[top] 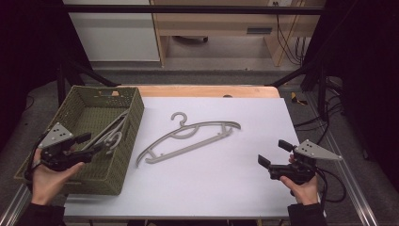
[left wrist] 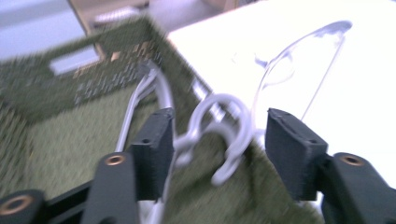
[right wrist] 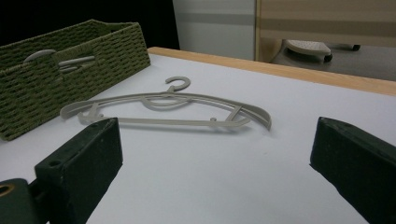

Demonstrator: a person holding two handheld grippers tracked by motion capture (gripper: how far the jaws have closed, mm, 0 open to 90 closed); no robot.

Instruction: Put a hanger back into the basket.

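Left gripper [left wrist: 215, 140] jaws apart, seemingly empty

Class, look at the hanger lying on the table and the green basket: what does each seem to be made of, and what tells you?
Hanger: probably moulded plastic, matt grey, one thin smooth piece including its hook. Basket: woven fibre or cord, perhaps paper rope, olive green, with a coarse plaited texture.
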